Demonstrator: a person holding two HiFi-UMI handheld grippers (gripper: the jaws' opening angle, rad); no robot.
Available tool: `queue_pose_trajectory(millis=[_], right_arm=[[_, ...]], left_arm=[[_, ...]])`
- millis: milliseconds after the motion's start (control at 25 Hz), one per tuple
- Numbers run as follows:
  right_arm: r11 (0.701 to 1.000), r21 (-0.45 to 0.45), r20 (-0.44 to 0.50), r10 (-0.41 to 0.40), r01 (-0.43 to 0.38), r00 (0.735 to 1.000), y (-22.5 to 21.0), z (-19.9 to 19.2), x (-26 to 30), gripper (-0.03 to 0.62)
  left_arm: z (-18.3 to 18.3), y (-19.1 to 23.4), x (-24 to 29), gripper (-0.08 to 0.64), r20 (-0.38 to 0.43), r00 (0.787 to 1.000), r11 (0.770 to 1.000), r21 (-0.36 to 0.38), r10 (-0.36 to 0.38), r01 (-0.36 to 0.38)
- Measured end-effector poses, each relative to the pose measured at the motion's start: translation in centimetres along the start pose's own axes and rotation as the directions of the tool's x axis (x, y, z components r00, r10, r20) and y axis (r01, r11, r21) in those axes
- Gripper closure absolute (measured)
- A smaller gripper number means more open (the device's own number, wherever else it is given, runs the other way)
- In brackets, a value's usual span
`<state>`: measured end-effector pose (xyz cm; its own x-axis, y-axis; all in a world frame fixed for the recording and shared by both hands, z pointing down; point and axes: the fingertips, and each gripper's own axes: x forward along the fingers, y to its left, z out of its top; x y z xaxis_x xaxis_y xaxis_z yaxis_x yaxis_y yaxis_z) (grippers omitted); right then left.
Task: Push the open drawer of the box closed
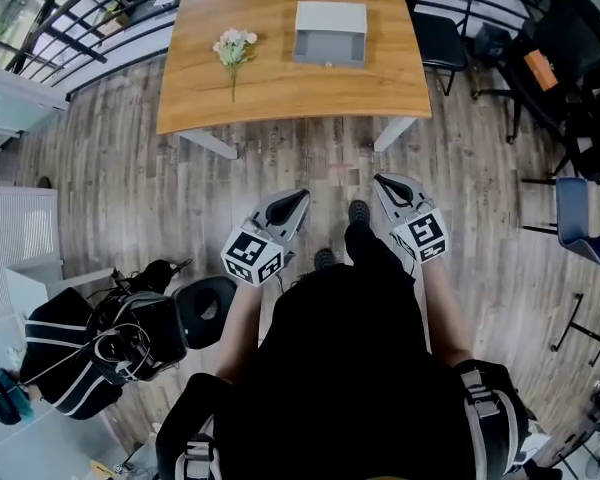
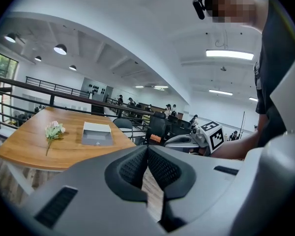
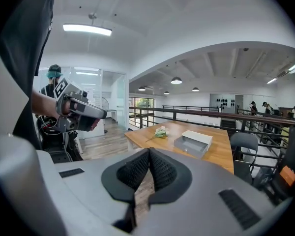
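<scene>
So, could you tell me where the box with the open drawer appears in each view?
Head view: the box sits at top centre, on the wooden table.
Left gripper view: the box is left of centre, above the jaws.
Right gripper view: the box is right of centre, above the jaws.
Shared landmark: the flowers, just left of it in every view.

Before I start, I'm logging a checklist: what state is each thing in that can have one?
Grey drawer of the small white box: open, pulled out towards the person.
White flower sprig: lying flat on the wooden table.
Left hand-held gripper: shut, empty, short of the table.
Right hand-held gripper: shut, empty, short of the table.
</scene>
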<state>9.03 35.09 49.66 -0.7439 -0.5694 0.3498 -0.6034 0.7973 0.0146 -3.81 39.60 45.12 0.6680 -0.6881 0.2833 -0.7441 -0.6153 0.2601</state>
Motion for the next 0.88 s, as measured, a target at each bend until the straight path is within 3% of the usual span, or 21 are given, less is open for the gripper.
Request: queue_pose_trajectory(millis=[480,880], right_arm=[[0.997,-0.017,0.003,0.072,-0.072,0.997,-9.5,2.0,3.8,0.577],[0.989,-0.045,-0.002,0.143,-0.143,0.990,-16.7,2.5,6.6,0.577]], left_arm=[[5.1,3.2,7.9,0.537,0.016,0.996,0.996,0.025,0.085,-0.086],[6.6,5.4,13.9,0.537,0.009,0.986,0.986,0.011,0.168,-0.168]])
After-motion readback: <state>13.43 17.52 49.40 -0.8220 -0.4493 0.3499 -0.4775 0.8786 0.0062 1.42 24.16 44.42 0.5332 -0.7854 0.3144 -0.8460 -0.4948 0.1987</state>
